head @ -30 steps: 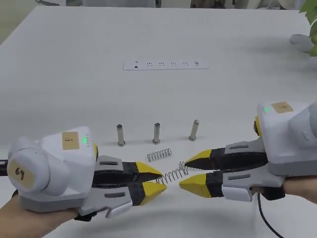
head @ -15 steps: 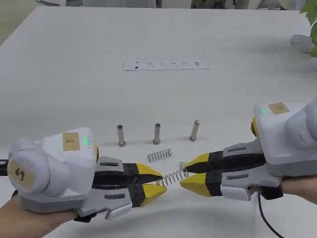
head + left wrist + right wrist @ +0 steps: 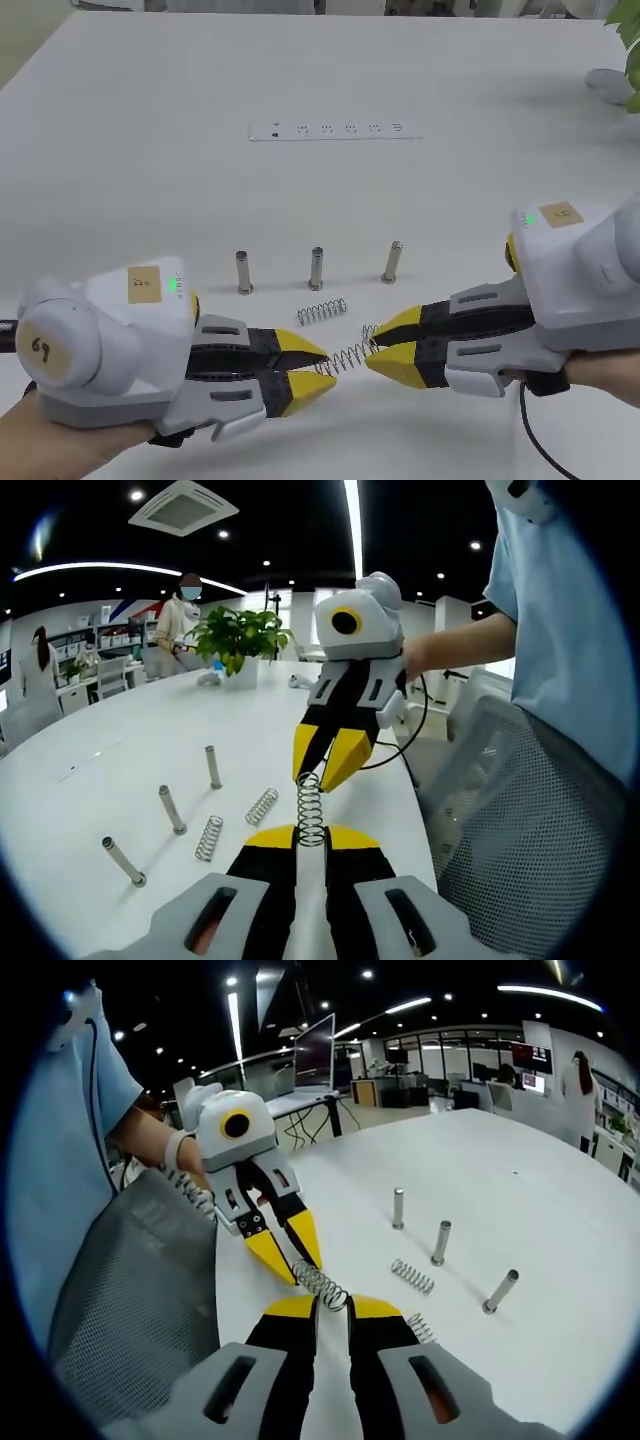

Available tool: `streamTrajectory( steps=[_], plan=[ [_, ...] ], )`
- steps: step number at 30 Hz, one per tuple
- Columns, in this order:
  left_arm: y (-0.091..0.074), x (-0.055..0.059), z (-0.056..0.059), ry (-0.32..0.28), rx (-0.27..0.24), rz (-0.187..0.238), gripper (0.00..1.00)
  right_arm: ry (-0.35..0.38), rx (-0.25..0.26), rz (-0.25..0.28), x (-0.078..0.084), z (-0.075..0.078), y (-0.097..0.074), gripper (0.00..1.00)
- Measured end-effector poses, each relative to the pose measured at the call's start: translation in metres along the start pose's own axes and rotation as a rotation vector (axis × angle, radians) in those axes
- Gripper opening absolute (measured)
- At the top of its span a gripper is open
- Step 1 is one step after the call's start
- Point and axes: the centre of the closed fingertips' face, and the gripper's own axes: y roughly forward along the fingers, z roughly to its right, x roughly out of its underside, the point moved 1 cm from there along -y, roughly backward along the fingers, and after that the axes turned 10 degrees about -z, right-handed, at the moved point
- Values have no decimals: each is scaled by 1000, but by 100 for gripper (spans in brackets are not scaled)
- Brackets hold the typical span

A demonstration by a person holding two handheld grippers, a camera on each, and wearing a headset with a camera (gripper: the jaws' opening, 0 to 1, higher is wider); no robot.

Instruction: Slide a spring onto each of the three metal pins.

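A spring (image 3: 347, 354) hangs level just above the white table (image 3: 150, 150), one end in each gripper. My left gripper (image 3: 328, 365) is shut on its near end (image 3: 310, 805). Facing it, my right gripper (image 3: 370, 350) has its yellow jaws shut on the other end (image 3: 318, 1282). Three metal pins (image 3: 242, 272) (image 3: 316, 268) (image 3: 392, 261) stand bare in a row just beyond the grippers. A second spring (image 3: 322, 311) lies in front of the middle pin. A third spring (image 3: 208, 837) lies on the table beside it.
A white power strip (image 3: 335, 130) lies flat farther back on the table. A potted plant (image 3: 630, 50) and a small white object (image 3: 605, 80) sit at the far right. A black cable (image 3: 530, 430) trails from the right gripper.
The right gripper's jaws have narrowed onto the spring's end and edged slightly left. The left gripper and the pins have stayed put.
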Motion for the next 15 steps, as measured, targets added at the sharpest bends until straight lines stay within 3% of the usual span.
streamTrajectory(
  steps=[15],
  plan=[
    [1,-1,-4,-9,-14,-1,2,-86,47,-8,-15,0,-4,9]
  ],
)
